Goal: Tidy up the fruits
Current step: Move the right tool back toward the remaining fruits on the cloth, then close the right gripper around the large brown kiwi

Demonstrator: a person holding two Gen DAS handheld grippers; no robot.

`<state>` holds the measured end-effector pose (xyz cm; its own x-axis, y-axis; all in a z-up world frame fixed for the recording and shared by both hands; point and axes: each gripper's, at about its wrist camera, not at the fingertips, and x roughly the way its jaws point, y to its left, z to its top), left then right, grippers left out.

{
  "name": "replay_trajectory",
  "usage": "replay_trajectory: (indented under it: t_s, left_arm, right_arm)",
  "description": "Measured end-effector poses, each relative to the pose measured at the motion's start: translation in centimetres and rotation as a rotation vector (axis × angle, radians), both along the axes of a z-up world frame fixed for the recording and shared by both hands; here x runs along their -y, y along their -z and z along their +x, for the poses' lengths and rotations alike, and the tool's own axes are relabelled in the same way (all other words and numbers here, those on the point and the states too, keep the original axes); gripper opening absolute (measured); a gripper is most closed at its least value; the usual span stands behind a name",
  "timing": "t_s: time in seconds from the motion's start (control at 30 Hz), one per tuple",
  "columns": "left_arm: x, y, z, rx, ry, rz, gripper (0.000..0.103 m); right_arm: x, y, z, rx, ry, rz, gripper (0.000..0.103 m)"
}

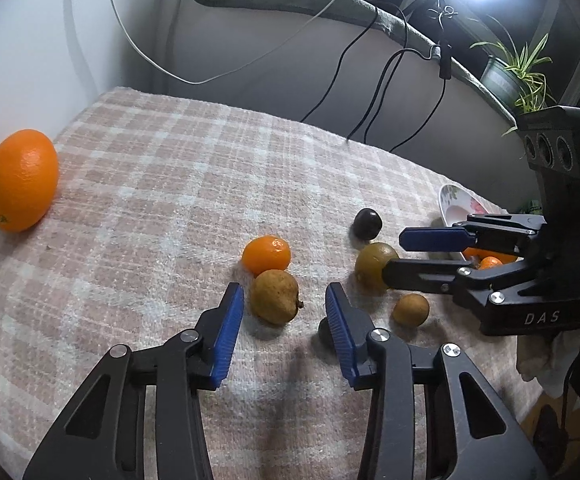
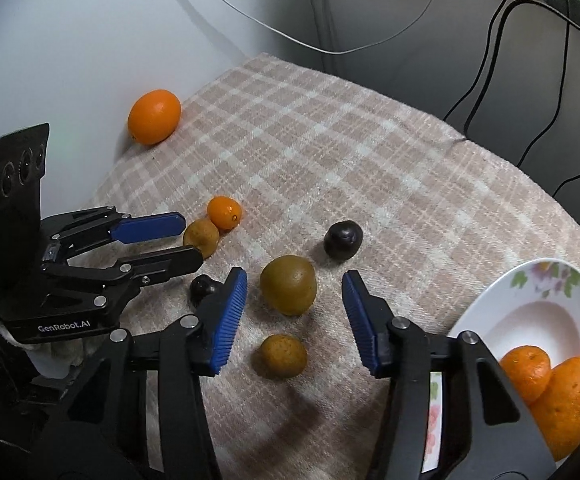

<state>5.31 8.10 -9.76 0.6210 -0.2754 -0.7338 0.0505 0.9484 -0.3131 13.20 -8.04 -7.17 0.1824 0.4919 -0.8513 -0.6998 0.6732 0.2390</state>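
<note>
My left gripper [image 1: 284,294] is open, its blue pads flanking a brown pear-shaped fruit [image 1: 274,297] without pressing it. A small orange [image 1: 266,254] touches that fruit from behind. My right gripper [image 2: 294,276] is open too, standing either side of a greenish-brown round fruit [image 2: 288,284] with gaps on both sides. A smaller brown fruit [image 2: 280,355] lies under the right gripper. A dark plum [image 2: 342,239] sits beyond it, and a small dark fruit [image 2: 204,286] lies by the left pad. A large orange [image 1: 21,180] rests far left against the wall.
A flowered white plate [image 2: 529,312] at the right holds two oranges [image 2: 525,372]. Everything lies on a plaid cloth [image 1: 170,200]. Behind it, cables hang down the wall. A potted plant [image 1: 517,72] and a bright lamp are at the back right.
</note>
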Motion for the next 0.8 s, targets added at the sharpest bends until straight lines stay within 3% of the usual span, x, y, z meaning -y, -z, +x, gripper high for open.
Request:
replay_trajectory:
  t_s: [0.3, 0.47, 0.8]
  left_arm:
    - [-0.2, 0.7, 0.6, -0.021, -0.002, -0.007, 0.036]
    - [-0.1, 0.9, 0.7, -0.024, 0.004, -0.001, 0.027]
    - [0.2, 0.8, 0.7, -0.018, 0.009, 0.010, 0.026]
  right_arm:
    - [-0.8, 1.2, 0.4, -0.021, -0.003, -0.030, 0.044]
    - [-1.0, 1.4, 0.4, -0.029, -0.008, -0.031, 0.043]
    - [-1.4, 1.4, 0.2, -0.041, -0.024, -0.026, 0.033]
